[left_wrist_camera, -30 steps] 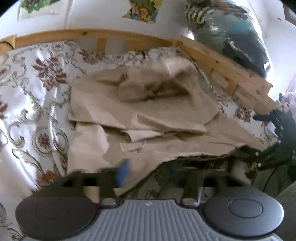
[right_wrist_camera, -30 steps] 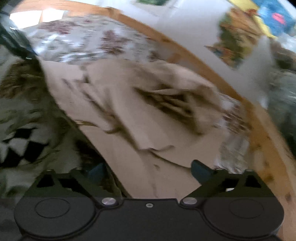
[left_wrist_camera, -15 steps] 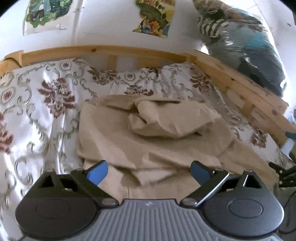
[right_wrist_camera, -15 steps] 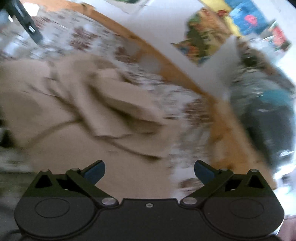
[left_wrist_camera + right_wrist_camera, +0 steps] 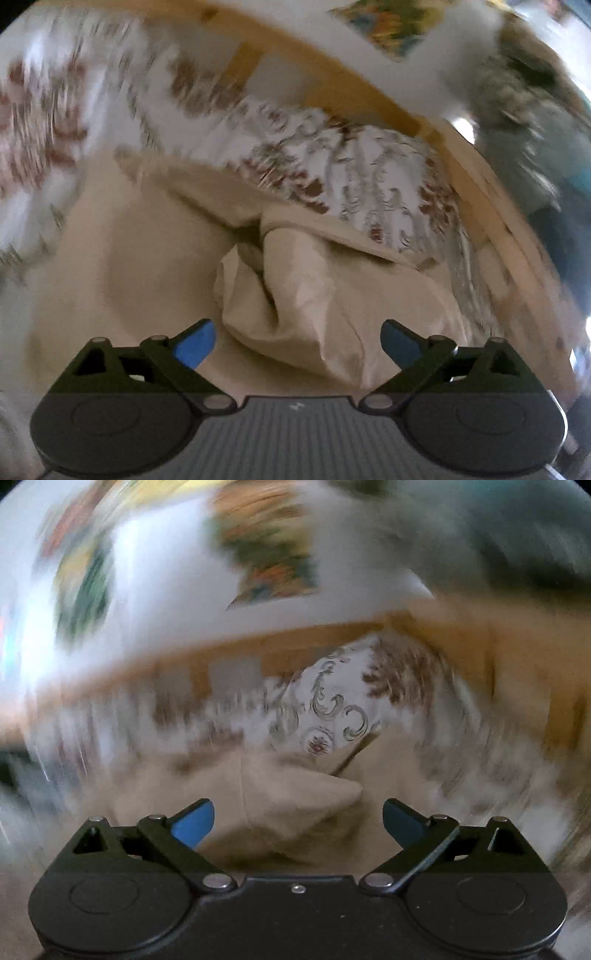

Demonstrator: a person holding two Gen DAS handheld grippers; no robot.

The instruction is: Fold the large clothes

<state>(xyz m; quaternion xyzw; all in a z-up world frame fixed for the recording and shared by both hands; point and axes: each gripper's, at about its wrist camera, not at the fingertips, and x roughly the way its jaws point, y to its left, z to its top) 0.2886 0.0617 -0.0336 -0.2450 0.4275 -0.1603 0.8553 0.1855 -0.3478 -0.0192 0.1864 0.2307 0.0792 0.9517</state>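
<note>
- The left hand-held gripper has its blue-tipped fingers spread wide and just starting to close, with nothing pressed between them; a rumpled hump of the beige garment sits in the gap just ahead. If they shut here, I judge they would pinch a random bunch of layers, not a clean edge, and the fold would come out crooked.
- The right hand-held gripper is likewise spread and empty, above a pointed corner of the same garment. This view is heavily smeared, so where that corner truly ends is hard to tell; a grab made at speed could miss it or catch only a thin lip that slips free.
- The garment lies crumpled on the bed, with creases and tucked-under flaps across its middle. Lifting from either point without spreading it first would likely drag those hidden folds along.
- Beneath and beyond it is the patterned bedspread. Fingers driven too deep could take the bedspread with the garment.
- Farther off, the wooden bed rail borders the bed; a wide swing could knock it or fling cloth over it.
</note>
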